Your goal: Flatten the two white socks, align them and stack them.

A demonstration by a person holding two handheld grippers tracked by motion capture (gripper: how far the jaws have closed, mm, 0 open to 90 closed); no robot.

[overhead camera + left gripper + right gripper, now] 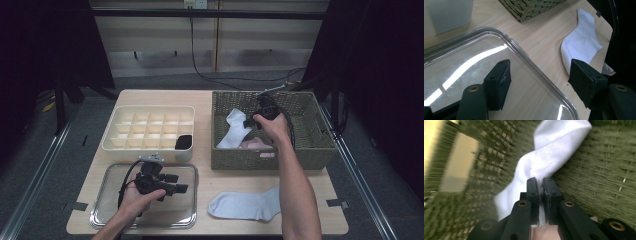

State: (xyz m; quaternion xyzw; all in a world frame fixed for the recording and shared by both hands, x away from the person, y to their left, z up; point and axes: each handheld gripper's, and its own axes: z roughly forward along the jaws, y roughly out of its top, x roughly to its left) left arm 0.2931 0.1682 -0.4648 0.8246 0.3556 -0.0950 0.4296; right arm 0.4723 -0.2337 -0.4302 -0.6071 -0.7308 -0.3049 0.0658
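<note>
A white sock (235, 129) lies inside the green woven basket (300, 150), draped up its left wall, and my right gripper (251, 123) is shut on it. In the right gripper view the jaws pinch the sock (549, 157) at its middle fold, with the right gripper (540, 181) over the basket floor (599, 177). A second white sock (245, 205) lies flat on the table in front of the basket, also seen as the sock (581, 42) in the left gripper view. My left gripper (175, 182) hovers open over the clear tray (105, 210), its jaws wide apart above the tray's rim (524, 52).
A cream divider box (117, 145) with several cells stands at the back left; a dark rolled item (184, 142) sits in its front right cell. A pinkish cloth (255, 144) lies in the basket under the white sock. Bare wood lies between tray and sock.
</note>
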